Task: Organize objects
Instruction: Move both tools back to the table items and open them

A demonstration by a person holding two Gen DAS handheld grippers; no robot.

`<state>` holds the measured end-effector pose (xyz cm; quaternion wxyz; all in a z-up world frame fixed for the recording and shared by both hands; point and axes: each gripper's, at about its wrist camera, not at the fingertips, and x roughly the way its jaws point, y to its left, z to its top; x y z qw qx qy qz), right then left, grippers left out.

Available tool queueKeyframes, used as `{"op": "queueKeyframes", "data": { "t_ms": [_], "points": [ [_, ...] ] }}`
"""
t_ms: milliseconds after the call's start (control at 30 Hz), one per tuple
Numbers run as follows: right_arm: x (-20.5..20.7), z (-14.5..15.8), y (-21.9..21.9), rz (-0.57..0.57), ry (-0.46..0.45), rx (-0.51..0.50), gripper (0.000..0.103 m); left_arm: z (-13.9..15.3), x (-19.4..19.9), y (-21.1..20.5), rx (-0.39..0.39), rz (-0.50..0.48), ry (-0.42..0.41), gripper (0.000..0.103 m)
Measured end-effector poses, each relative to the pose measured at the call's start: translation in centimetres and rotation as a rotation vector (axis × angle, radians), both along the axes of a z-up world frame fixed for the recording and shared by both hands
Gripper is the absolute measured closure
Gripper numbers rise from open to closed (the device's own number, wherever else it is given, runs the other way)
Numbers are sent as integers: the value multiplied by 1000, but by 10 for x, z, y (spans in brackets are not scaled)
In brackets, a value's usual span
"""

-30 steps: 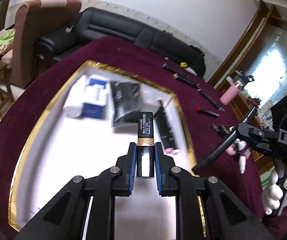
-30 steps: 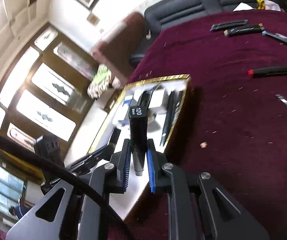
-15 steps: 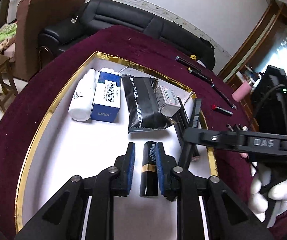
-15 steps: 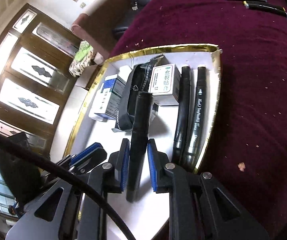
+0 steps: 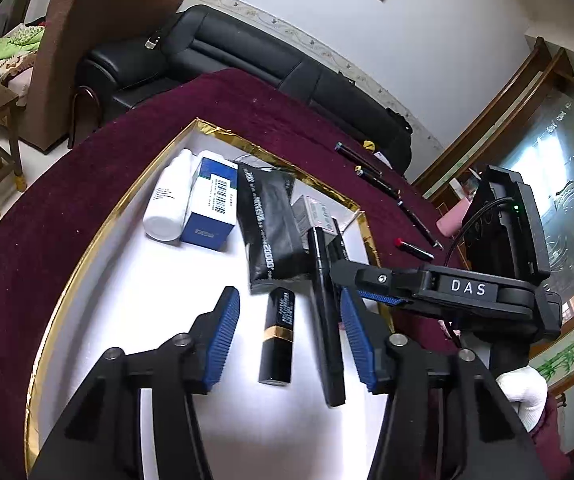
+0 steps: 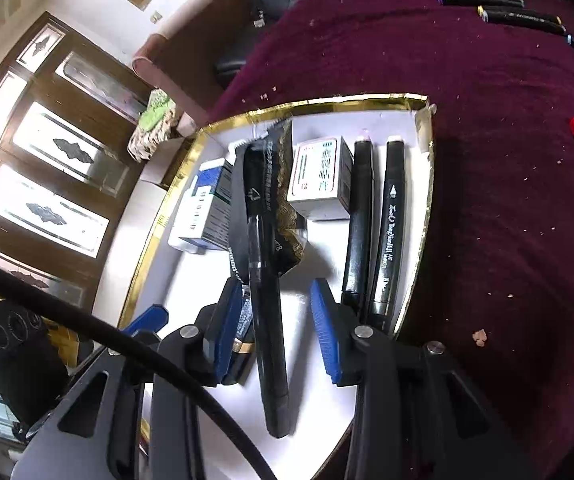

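Both tongs, left tongs [image 5: 289,334] and right tongs [image 6: 275,330], stand spread over the tray [image 5: 87,236]; the lipstick [image 5: 277,336] and marker [image 6: 267,320] (light, rigid, slick) suit mid-barrel pinches.

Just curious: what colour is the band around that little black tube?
Gold, on the black tube; clearest in the left wrist view.

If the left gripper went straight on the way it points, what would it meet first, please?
Probably the black pouch: the open left gripper straddles the lipstick, and the pouch lies just beyond it. Depth is unclear.
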<state>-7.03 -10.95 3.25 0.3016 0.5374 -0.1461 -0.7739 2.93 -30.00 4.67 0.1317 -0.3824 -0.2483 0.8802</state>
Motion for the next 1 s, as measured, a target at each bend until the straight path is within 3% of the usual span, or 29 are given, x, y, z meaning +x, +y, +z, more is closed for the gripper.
{"op": "queueKeyframes", "data": {
  "t_ms": [133,200,267,333,433,467,533,600,667,733,800,867,1000],
  "points": [
    [15,18,21,-23,58,-26,69,4,6,5,4,6,12,39],
    [23,26,33,-42,88,-36,68,10,13,9,-8,8,45,23],
    [32,38,52,-74,135,-48,68,20,22,11,46,-15,110,9],
    [43,53,66,-105,192,-54,68,29,28,15,107,-33,166,2],
    [73,89,92,-176,385,7,66,45,35,26,160,-77,249,2],
    [87,105,98,-209,487,60,62,51,38,32,188,-102,286,2],
    [123,131,108,-307,689,200,23,57,40,44,241,-142,323,2],
    [158,145,119,-426,887,320,11,61,38,62,320,-213,345,2],
    [184,149,135,-494,1032,364,3,62,32,82,370,-279,332,2],
    [187,146,157,-508,1020,360,0,58,25,109,433,-358,302,2],
    [170,136,181,-478,861,334,0,52,13,143,458,-463,218,2],
    [155,118,214,-492,711,261,0,49,7,171,411,-517,152,2],
    [142,82,272,-588,562,187,0,41,-4,228,242,-580,50,2]
  ]
}}
